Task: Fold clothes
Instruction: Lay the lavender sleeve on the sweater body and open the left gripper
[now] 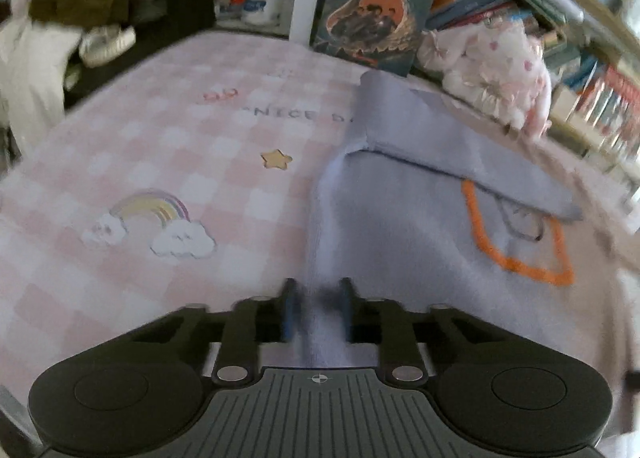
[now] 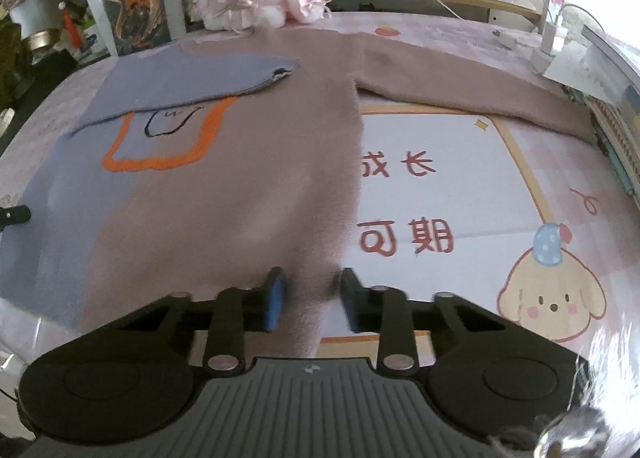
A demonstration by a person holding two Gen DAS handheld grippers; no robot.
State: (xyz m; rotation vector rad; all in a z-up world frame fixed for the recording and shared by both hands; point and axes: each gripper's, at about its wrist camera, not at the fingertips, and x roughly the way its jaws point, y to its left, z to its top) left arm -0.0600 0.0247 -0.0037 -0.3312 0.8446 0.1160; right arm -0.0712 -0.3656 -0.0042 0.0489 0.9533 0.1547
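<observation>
Presently: two-tone sweater (image 2: 224,186) — lavender and mauve, orange square motif — lies flat on the pink checked surface (image 1: 140,146), lavender sleeve (image 2: 192,82) folded across its chest. Left claw (image 1: 318,310) clamped on a raised lavender fold; right claw (image 2: 310,300) apart, straddling the mauve hem.

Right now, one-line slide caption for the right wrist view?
Right gripper straddling the hem of a mauve-and-lavender sweater, lavender sleeve already folded across.
</observation>
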